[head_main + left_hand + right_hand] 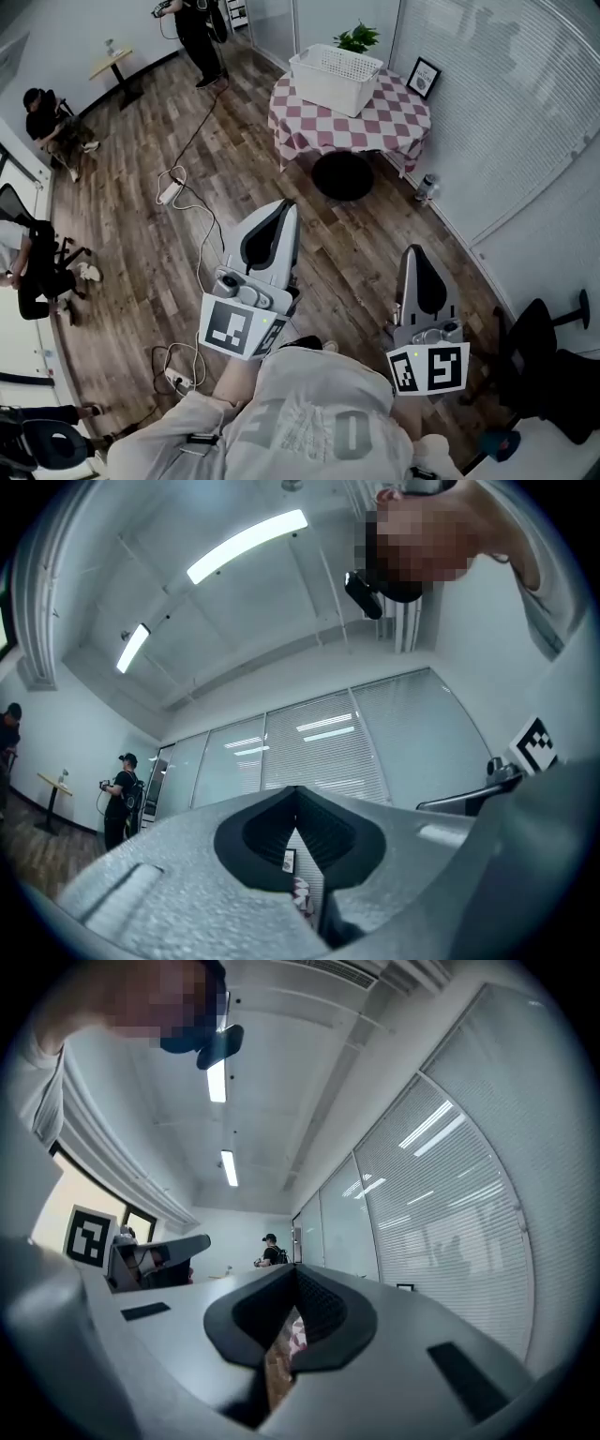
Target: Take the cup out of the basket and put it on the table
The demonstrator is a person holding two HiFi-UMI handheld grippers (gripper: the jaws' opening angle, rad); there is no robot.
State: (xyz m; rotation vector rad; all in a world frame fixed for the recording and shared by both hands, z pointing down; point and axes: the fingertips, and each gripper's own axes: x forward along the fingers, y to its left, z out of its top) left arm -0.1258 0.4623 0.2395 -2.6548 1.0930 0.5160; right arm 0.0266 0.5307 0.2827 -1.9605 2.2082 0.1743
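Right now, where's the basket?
Head view, upper centre: the white basket sits on the checkered table, potted plant just behind it.

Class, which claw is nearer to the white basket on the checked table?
Left, slightly. The left claw is short of the basket and a little to its left; the right claw is further back, to its right. Both are well away.
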